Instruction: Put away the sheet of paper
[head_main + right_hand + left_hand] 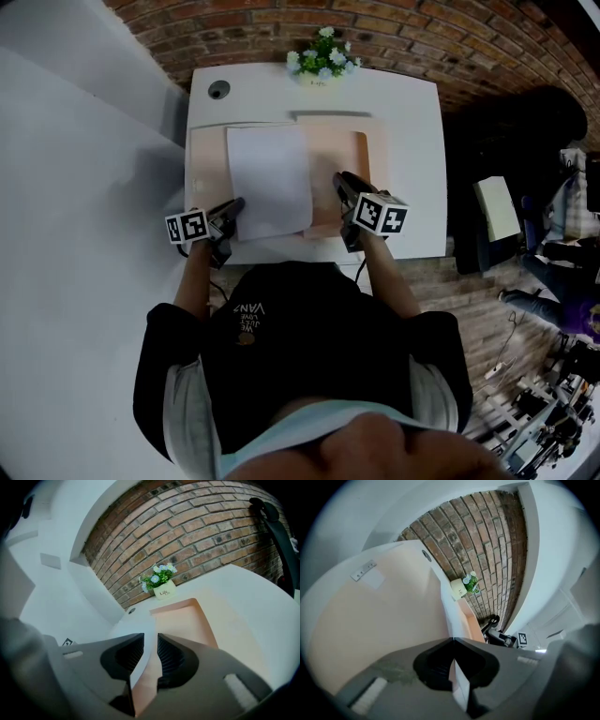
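Head view: sheet of paper (270, 178) lies on an open peach folder (345, 155) on the white bench (408, 122). The left tongs (234, 206) are at its near-left corner, the right tongs (341, 180) at its right edge. Left gripper view: tongs clamped on the sheet's edge. Right gripper view: tongs slightly apart, sheet edge between them.

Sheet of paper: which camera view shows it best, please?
The head view: the whole sheet of paper lies over a peach pad on the white table. The left gripper view shows only a narrow edge of it in shut jaws; the right gripper view shows only a strip between the jaws.
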Demonstrator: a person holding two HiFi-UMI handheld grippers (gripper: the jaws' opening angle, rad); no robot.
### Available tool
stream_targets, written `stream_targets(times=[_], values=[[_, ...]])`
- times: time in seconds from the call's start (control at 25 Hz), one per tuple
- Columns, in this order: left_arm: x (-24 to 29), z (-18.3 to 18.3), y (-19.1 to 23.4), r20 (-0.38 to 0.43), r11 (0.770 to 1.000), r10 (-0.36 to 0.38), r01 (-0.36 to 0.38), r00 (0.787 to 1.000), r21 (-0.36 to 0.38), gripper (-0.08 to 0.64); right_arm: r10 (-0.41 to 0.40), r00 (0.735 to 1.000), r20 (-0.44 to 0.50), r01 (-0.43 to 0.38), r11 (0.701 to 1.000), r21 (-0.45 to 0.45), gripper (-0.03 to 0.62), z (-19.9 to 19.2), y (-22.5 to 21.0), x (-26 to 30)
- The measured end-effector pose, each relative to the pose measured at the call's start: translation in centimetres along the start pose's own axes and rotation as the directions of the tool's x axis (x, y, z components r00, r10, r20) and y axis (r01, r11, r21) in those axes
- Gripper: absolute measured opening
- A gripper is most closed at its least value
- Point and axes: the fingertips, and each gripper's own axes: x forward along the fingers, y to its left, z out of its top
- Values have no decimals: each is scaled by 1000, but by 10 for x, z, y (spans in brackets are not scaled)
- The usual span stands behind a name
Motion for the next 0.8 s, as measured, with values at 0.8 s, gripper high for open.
stream_targets(times=[0.8], values=[[39, -4, -20, -45, 999, -49, 50, 998, 18, 0, -21, 1000, 7, 21, 1000, 7, 87, -5, -9, -15]])
